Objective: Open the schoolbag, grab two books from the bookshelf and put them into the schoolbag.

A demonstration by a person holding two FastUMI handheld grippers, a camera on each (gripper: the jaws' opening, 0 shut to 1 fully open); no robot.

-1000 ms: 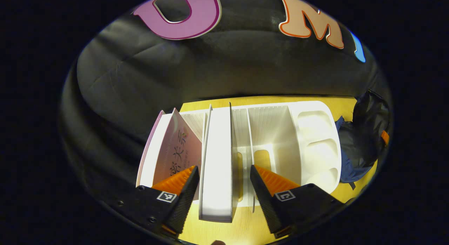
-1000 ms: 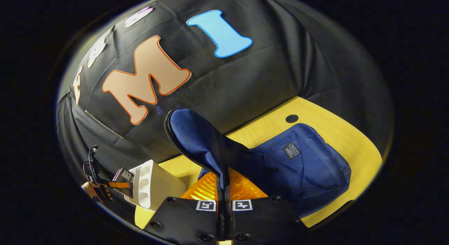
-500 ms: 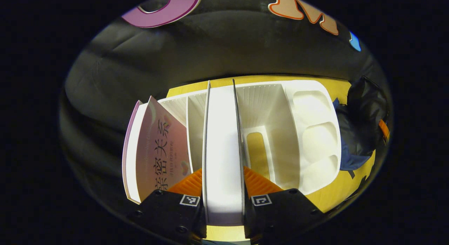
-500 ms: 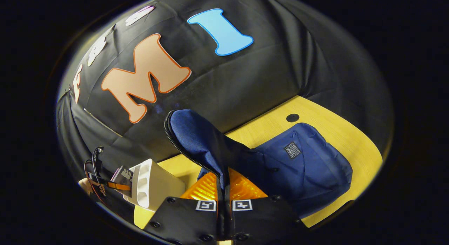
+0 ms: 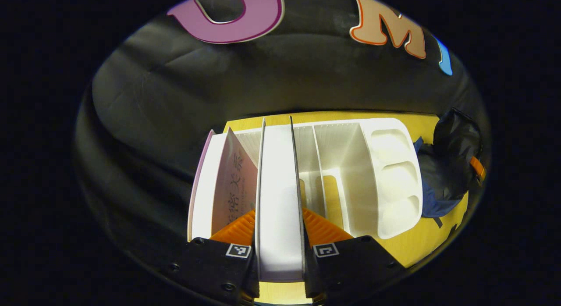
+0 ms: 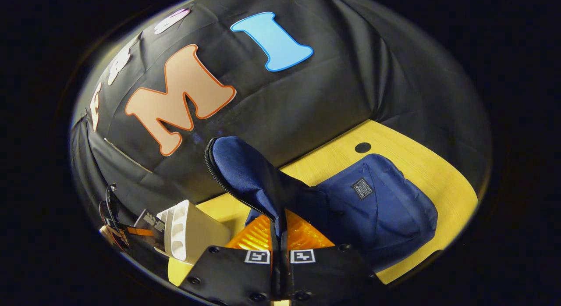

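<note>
Book retrieval, first of two. Left gripper (image 5: 279,236), at lower centre, is clamping a white book (image 5: 279,201) standing in the shelf (image 5: 394,179). Right gripper (image 6: 279,240) is pinching the bag (image 6: 377,209) flap (image 6: 245,174) upright at centre. Next move likely calls for a straight lift clear of the dividers.

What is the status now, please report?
Left gripper shut on white book in bookshelf. Right gripper shut on schoolbag flap, holding it up. Pink book leans alongside, nothing blocking.

Close gripper-mounted views, shared bookshelf (image 5: 385,174)
</note>
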